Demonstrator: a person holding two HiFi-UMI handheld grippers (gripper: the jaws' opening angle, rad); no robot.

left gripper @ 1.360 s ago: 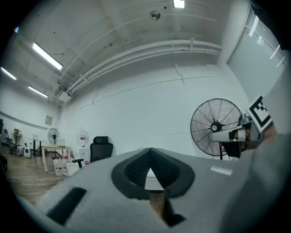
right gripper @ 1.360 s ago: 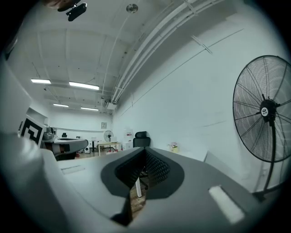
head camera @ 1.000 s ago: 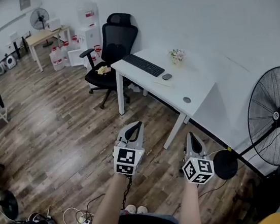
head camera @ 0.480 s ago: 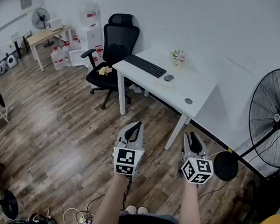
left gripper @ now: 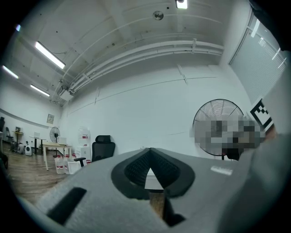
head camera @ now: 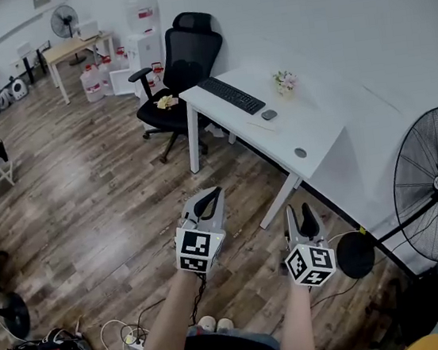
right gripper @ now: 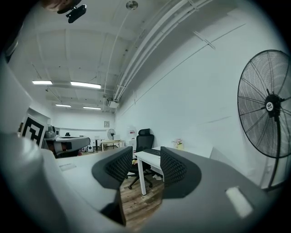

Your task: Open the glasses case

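Observation:
I cannot make out a glasses case in any view. Both grippers are held level over the wooden floor, short of the white desk (head camera: pixel 317 129). In the head view my left gripper (head camera: pixel 214 192) is at the left, its tips touching; the left gripper view shows the left gripper (left gripper: pixel 150 150) shut on nothing. My right gripper (head camera: pixel 300 212) is at the right. Its jaws have just been opening, and the right gripper (right gripper: pixel 146 158) stands open with only floor and desk showing between the pads.
On the desk lie a black keyboard (head camera: pixel 231 96), a small dark oval object (head camera: pixel 269 115), a flower pot (head camera: pixel 285 83) and a small round item (head camera: pixel 301 152). A black office chair (head camera: pixel 177 71) stands behind it. A standing fan (head camera: pixel 436 181) is at right, cables (head camera: pixel 121 339) at lower left.
The right gripper's jaws have gone from shut to wide open. The left gripper has stayed shut and still. The desk has shifted slightly in the head view.

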